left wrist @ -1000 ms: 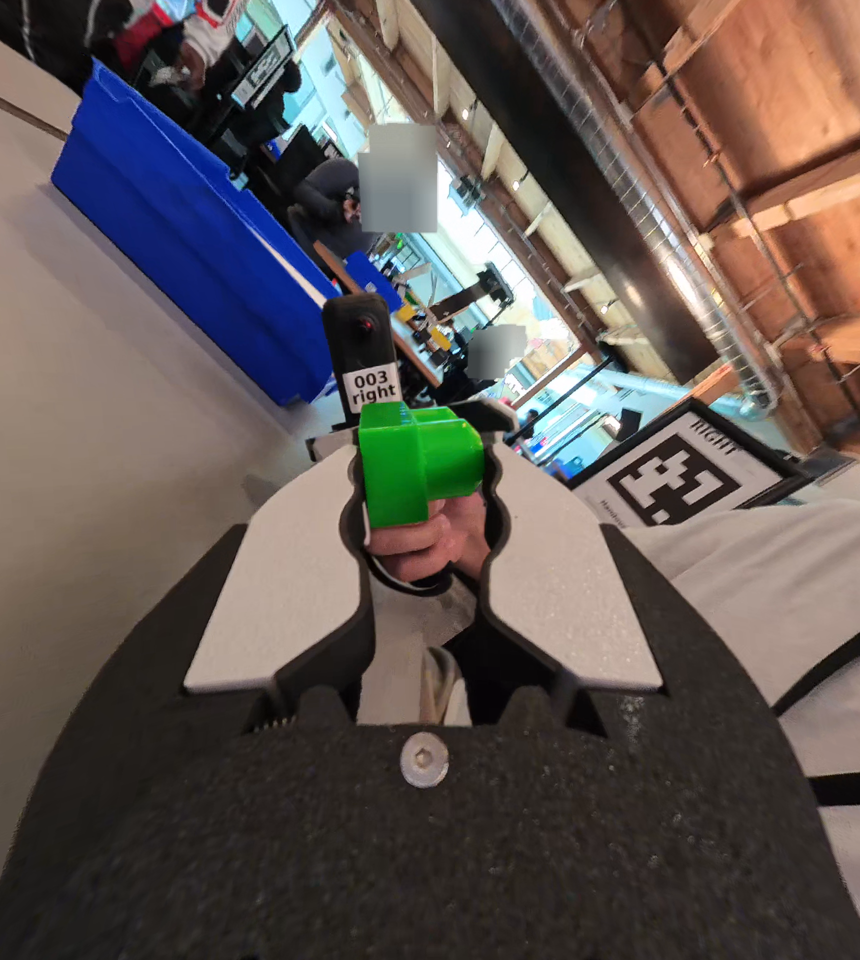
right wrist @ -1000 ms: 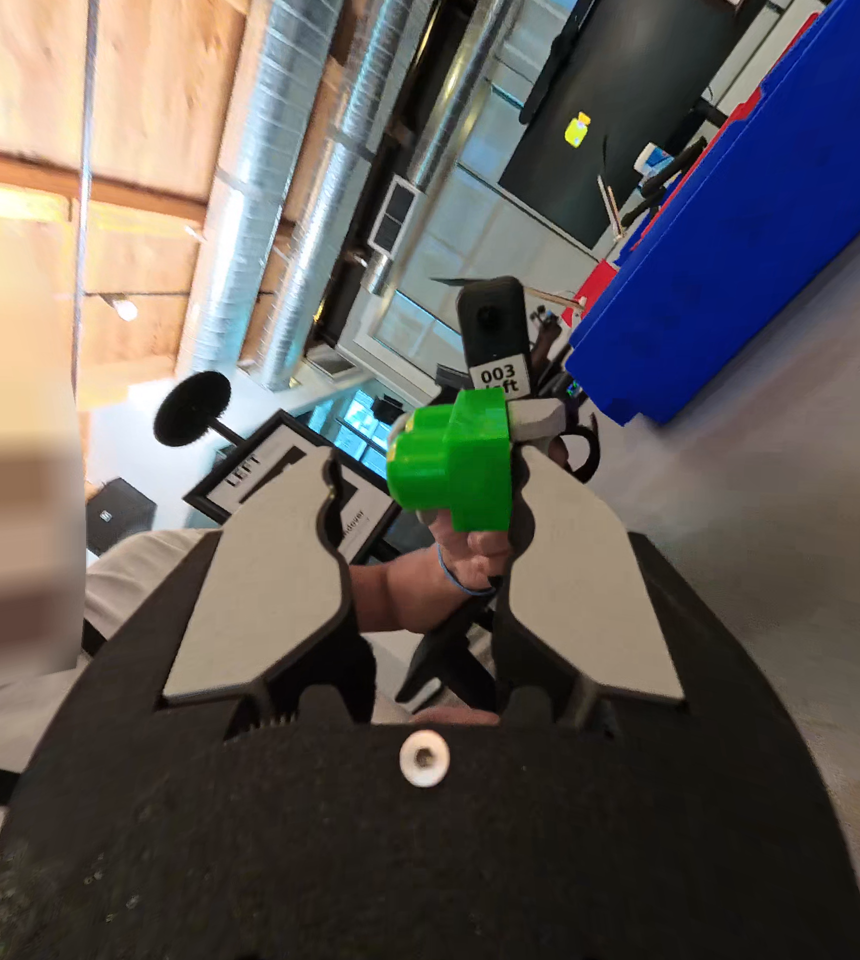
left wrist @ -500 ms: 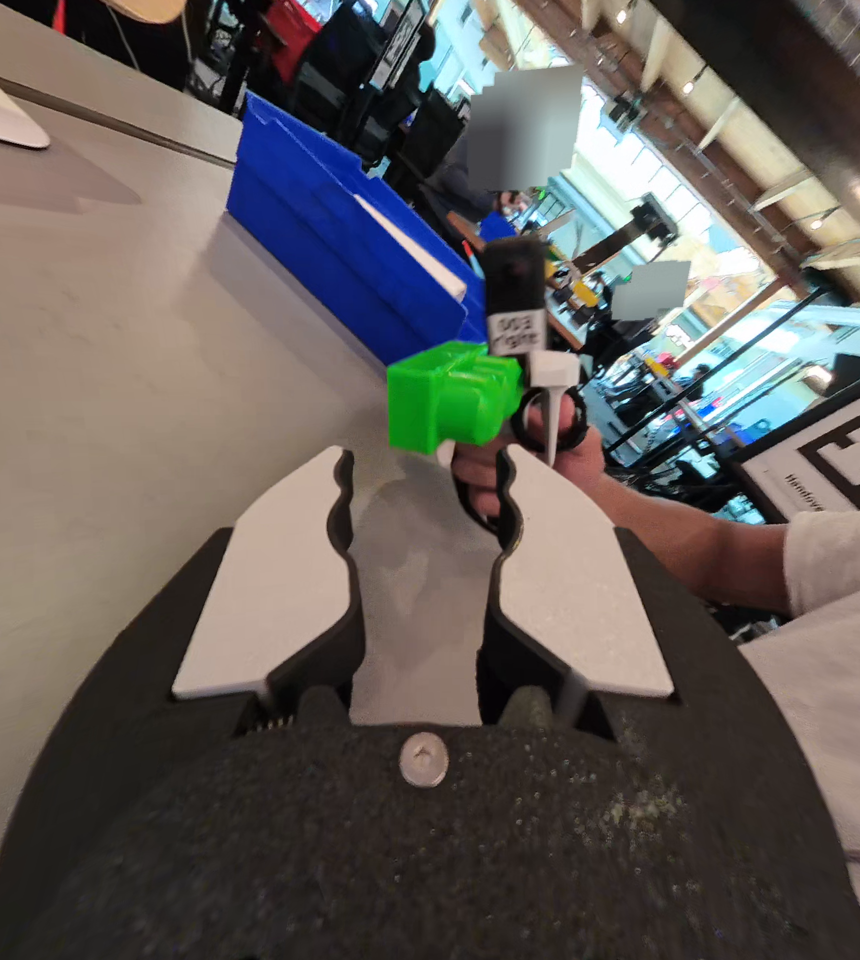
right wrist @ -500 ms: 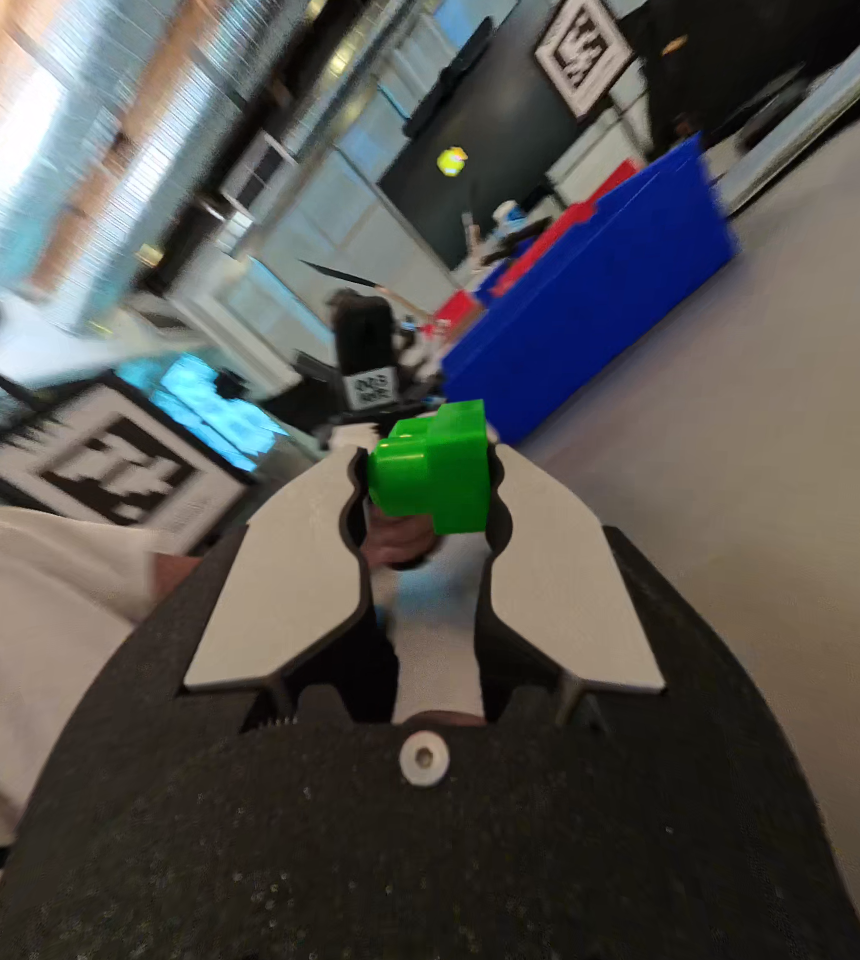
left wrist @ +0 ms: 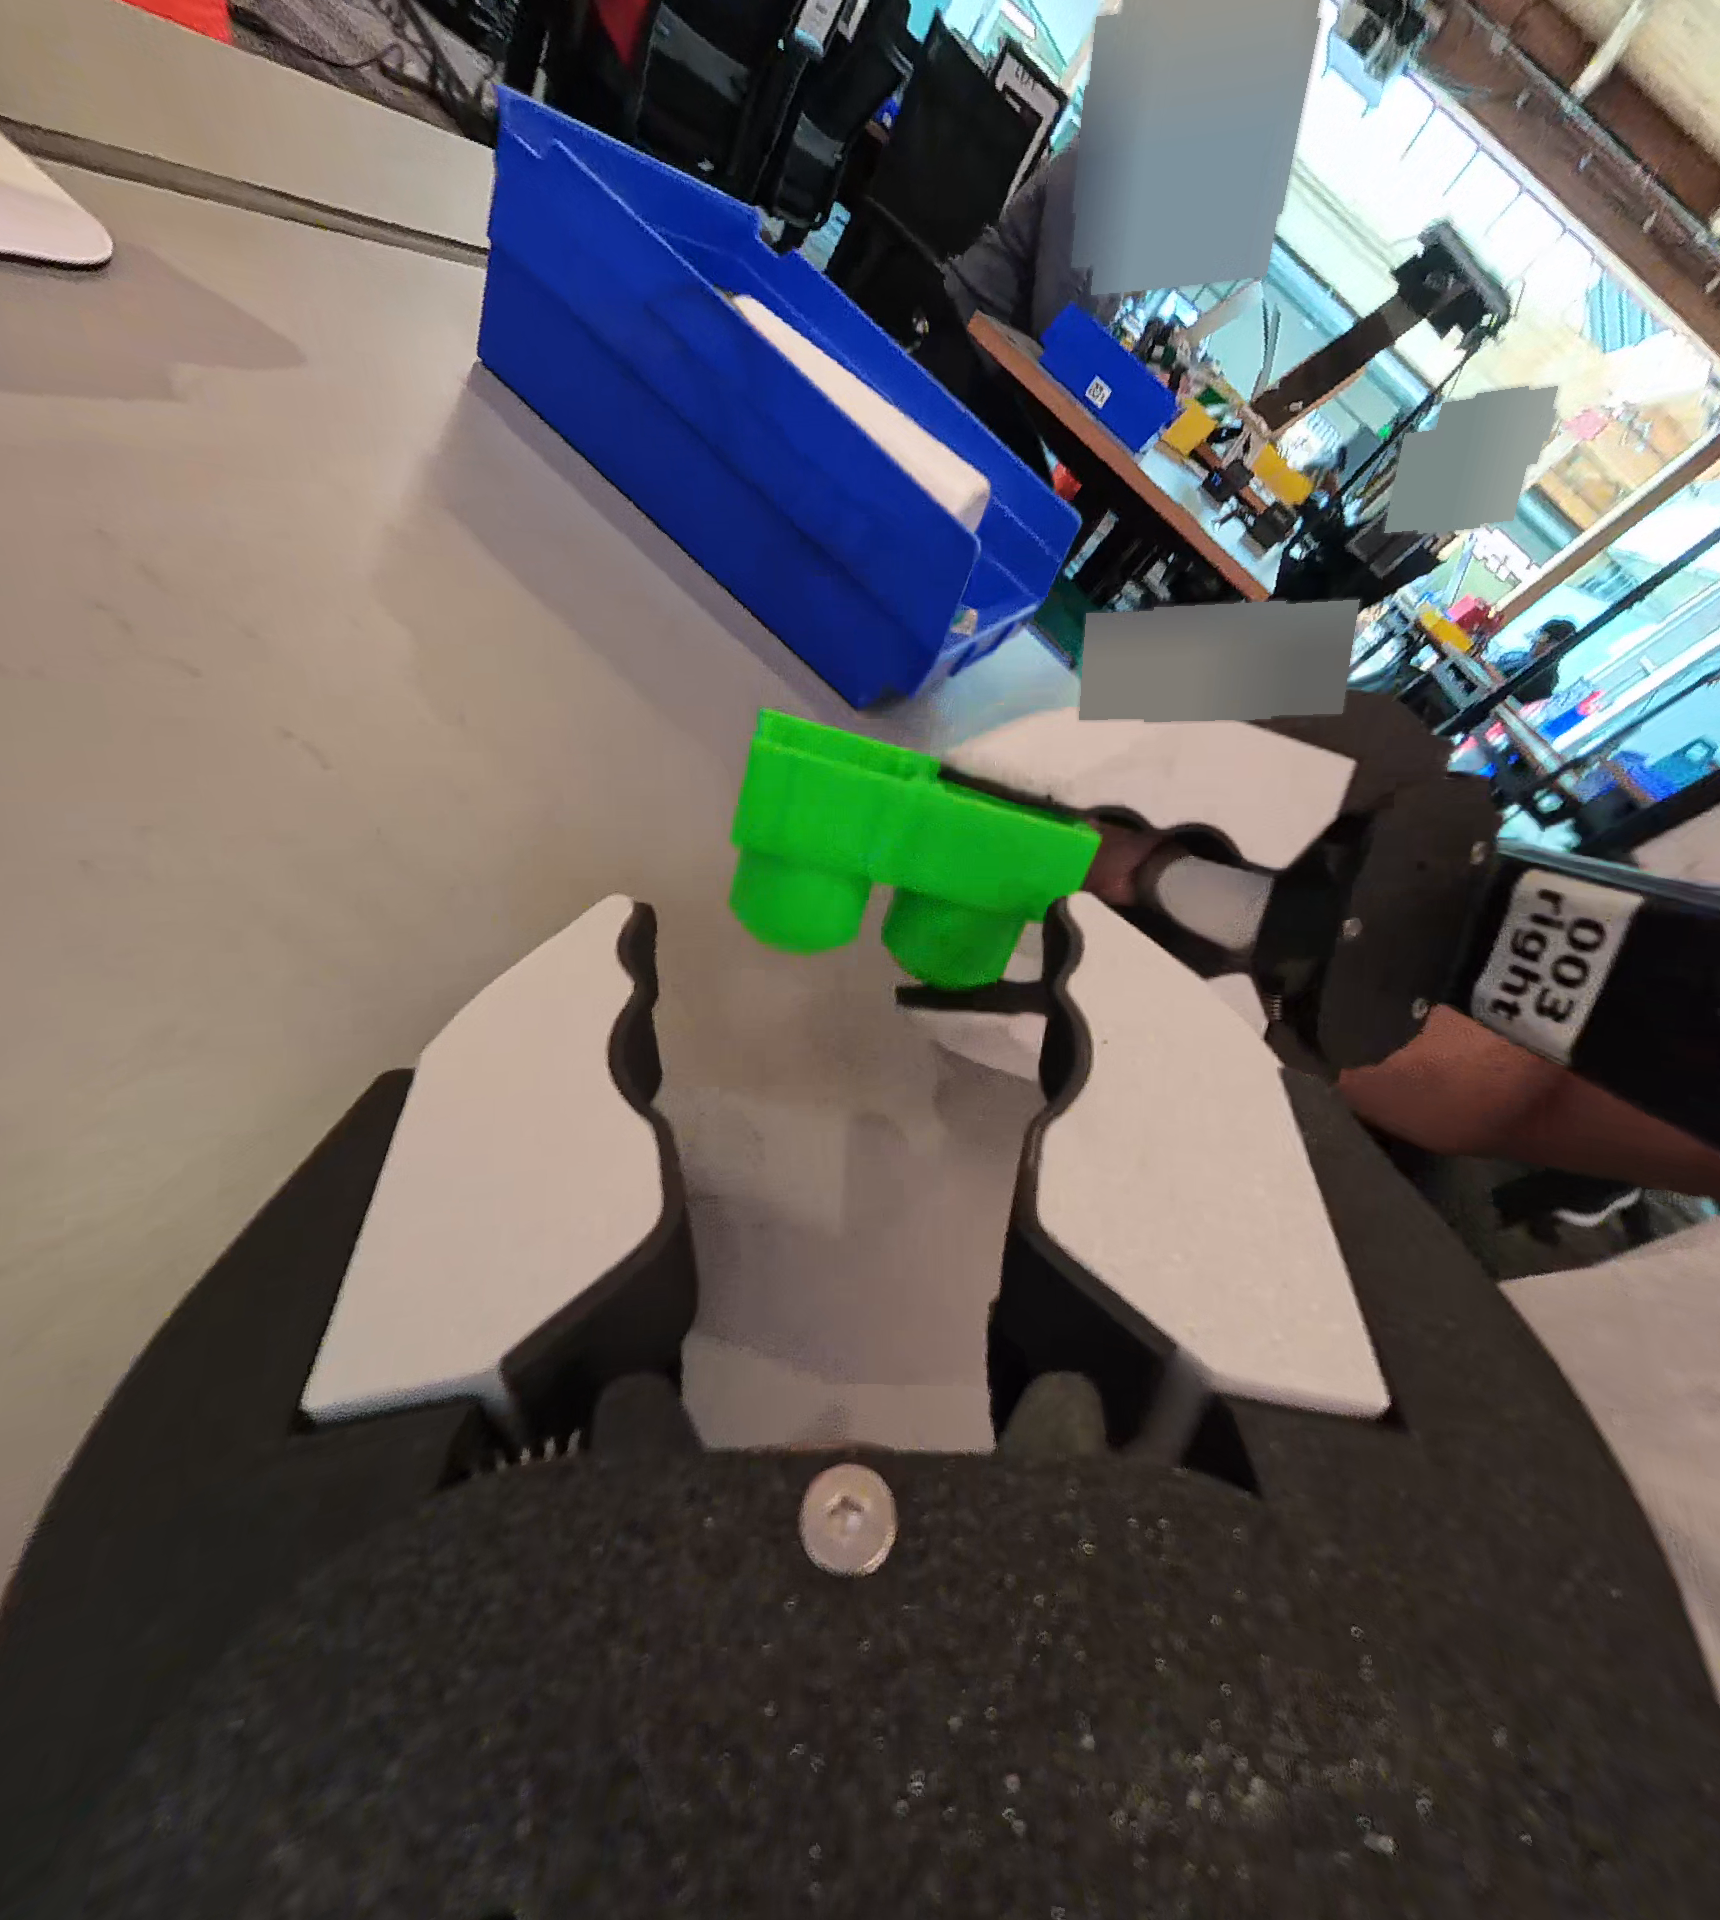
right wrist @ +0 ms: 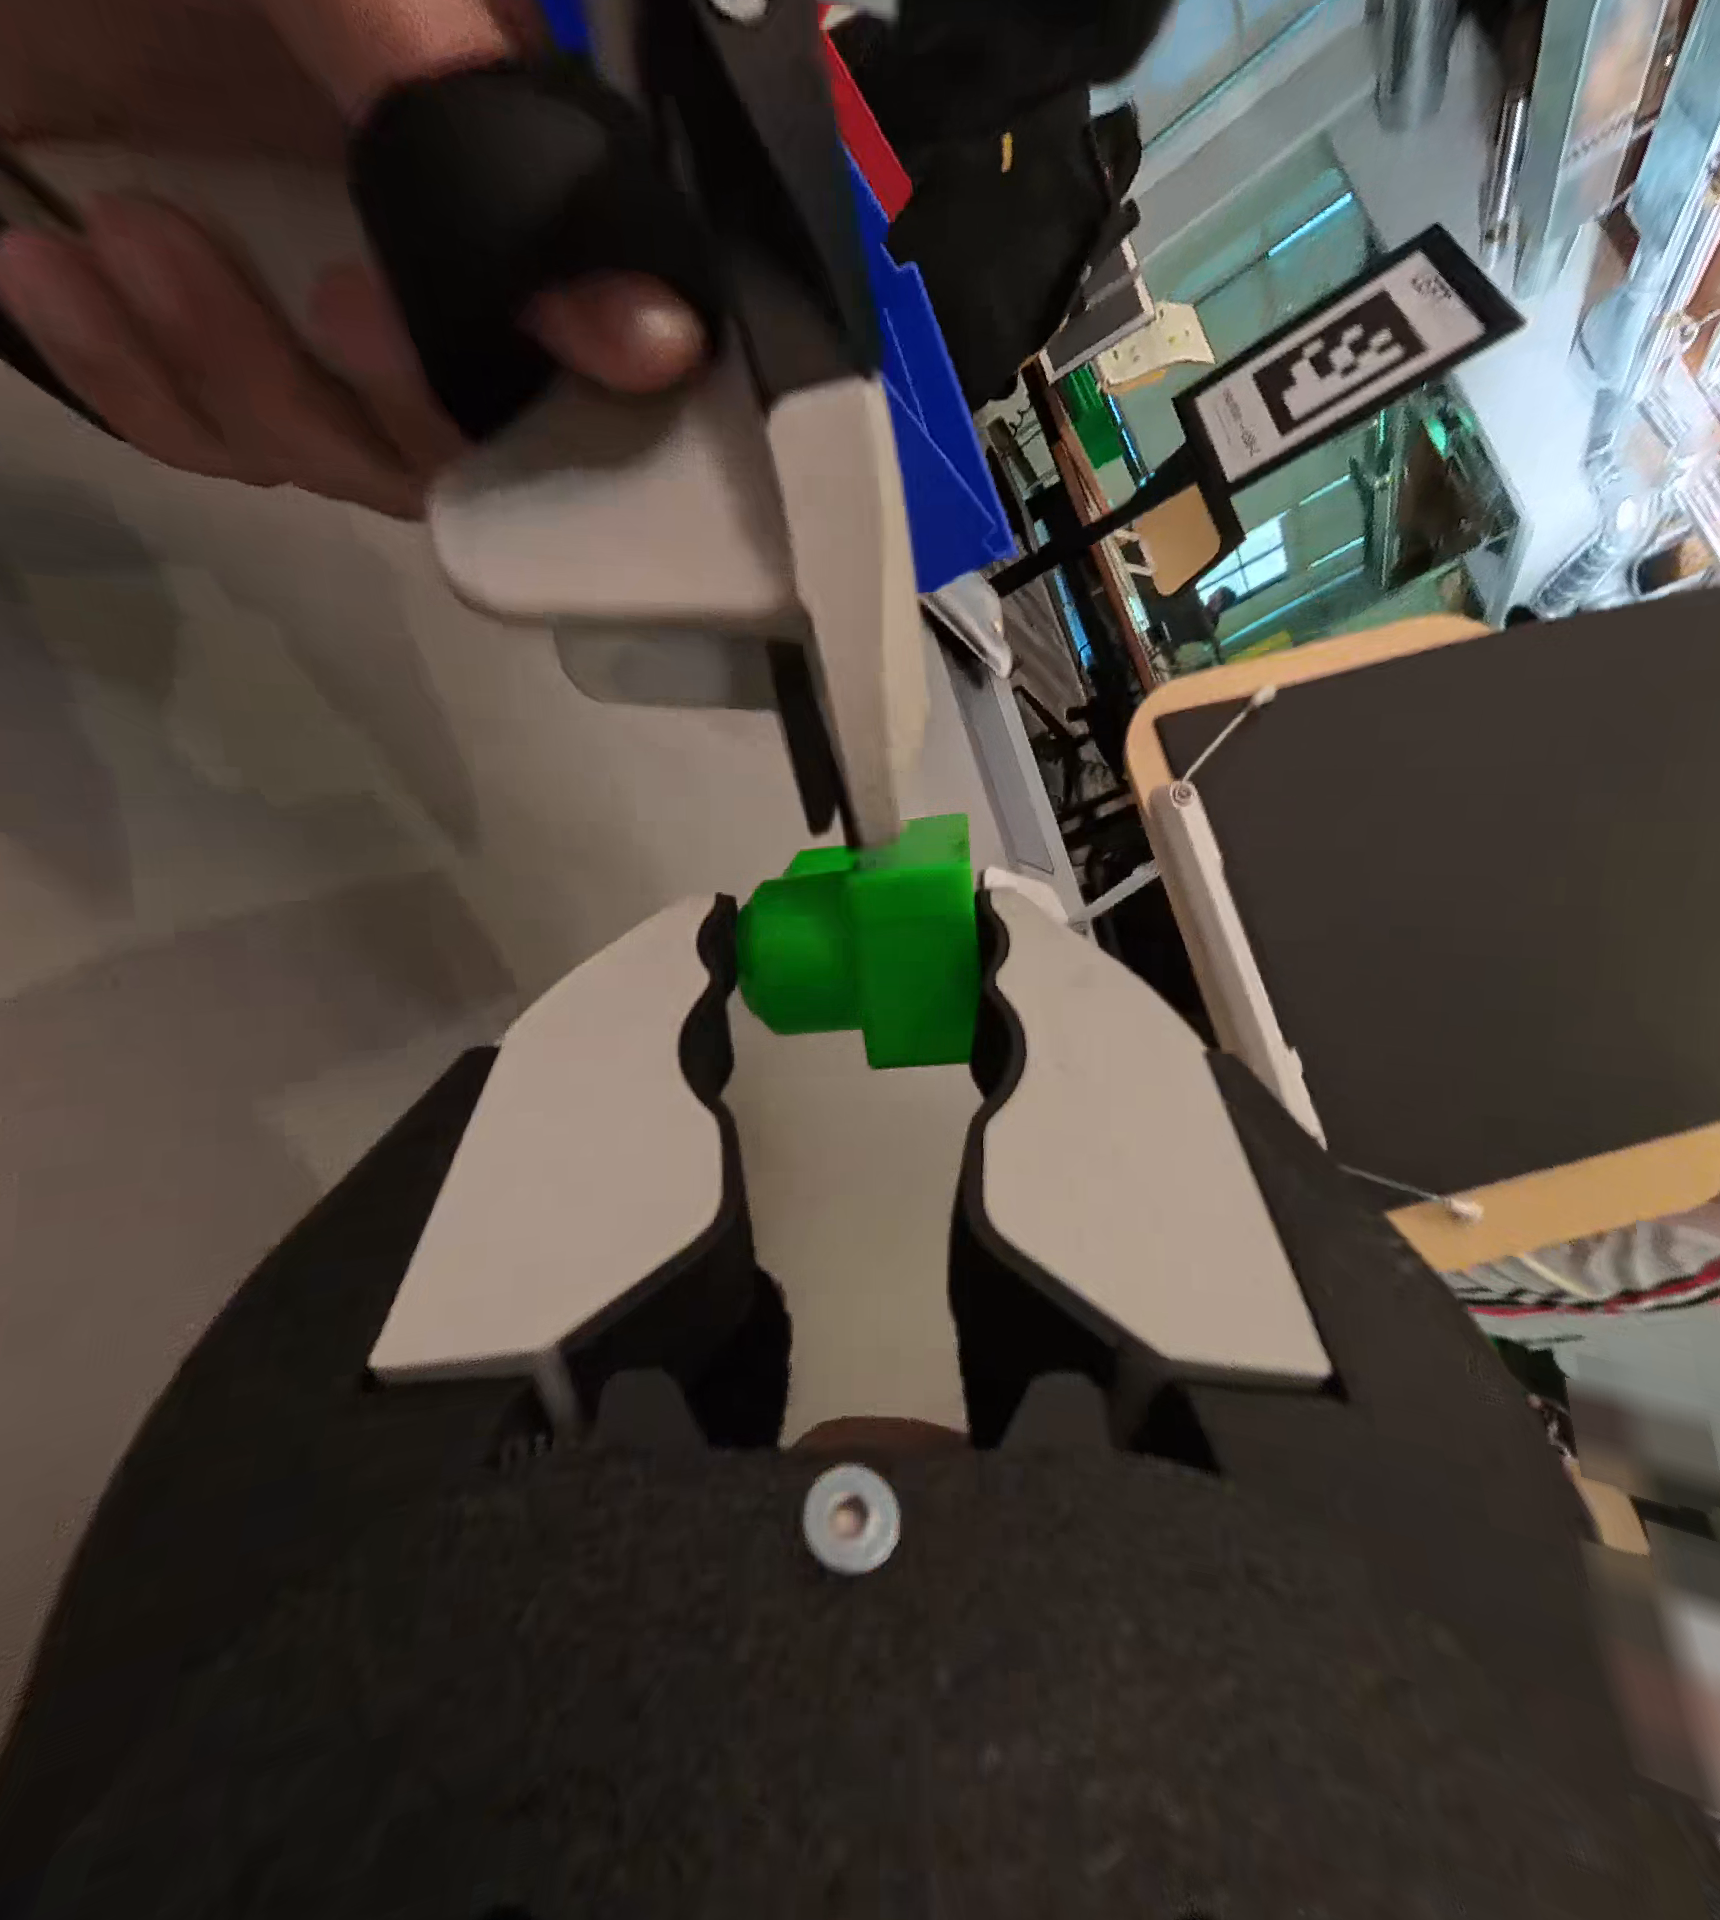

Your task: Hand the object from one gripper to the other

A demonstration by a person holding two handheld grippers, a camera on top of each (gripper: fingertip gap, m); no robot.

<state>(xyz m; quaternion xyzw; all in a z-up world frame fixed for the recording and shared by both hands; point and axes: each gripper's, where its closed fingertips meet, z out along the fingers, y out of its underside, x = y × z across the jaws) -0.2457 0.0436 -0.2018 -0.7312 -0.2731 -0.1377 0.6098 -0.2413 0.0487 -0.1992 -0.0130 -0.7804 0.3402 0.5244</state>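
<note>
Between my right gripper's (right wrist: 854, 940) fingertips sits the green block (right wrist: 871, 940), clamped and held above the grey table (left wrist: 160, 727). My left gripper (left wrist: 848, 940) stands open and empty just short of the block (left wrist: 887, 862), blue bin (left wrist: 731, 416) beyond.

Green block (right wrist: 861, 940) — now from left gripper (left wrist: 851, 925) into right gripper (right wrist: 854, 935).
</note>
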